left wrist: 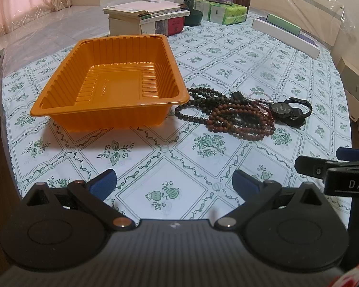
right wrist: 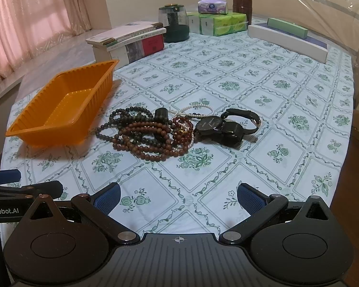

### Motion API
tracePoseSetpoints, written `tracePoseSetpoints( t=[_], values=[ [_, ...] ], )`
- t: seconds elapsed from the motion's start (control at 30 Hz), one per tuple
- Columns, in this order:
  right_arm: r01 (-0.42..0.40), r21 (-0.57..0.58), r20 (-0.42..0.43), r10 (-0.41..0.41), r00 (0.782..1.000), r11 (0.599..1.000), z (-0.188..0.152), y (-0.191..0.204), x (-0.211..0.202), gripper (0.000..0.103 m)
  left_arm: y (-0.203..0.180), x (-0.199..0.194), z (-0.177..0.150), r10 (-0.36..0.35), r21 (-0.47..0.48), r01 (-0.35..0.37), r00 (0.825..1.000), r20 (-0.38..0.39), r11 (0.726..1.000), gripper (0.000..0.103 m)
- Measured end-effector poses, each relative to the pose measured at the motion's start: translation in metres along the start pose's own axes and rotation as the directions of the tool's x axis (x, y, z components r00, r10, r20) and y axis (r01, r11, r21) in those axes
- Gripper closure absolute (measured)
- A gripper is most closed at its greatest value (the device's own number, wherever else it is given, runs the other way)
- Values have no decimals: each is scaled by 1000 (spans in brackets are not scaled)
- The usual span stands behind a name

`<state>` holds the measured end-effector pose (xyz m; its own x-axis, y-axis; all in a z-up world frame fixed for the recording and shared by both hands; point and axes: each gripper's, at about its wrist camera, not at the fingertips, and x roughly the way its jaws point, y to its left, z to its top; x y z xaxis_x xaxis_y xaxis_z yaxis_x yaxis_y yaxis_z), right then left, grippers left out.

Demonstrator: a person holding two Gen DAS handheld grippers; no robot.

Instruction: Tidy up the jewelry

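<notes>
An empty orange plastic tray stands on the floral tablecloth. Right of it lies a heap of jewelry: dark and brown bead strings, a pearl strand and black watches. My left gripper hovers open over the near cloth, well short of the tray and beads. My right gripper is open too, in front of the bead heap, nothing between its fingers. Each gripper shows at the edge of the other's view: the right one, the left one.
Stacked books, a dark green jar, tissue packs and a long white box line the table's far side. Plastic sheeting hangs at the back right.
</notes>
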<state>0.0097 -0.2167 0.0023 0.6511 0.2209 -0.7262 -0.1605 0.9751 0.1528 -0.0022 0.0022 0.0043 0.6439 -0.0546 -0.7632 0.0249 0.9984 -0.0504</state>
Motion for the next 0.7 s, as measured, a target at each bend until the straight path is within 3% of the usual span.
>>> tracePoseSetpoints(
  t=[0.7],
  values=[
    [1,-10,2,-1,1000,1000,2,1,-1,0,-1,0,1,-4,4,4,1000,1,1000,1]
  ],
)
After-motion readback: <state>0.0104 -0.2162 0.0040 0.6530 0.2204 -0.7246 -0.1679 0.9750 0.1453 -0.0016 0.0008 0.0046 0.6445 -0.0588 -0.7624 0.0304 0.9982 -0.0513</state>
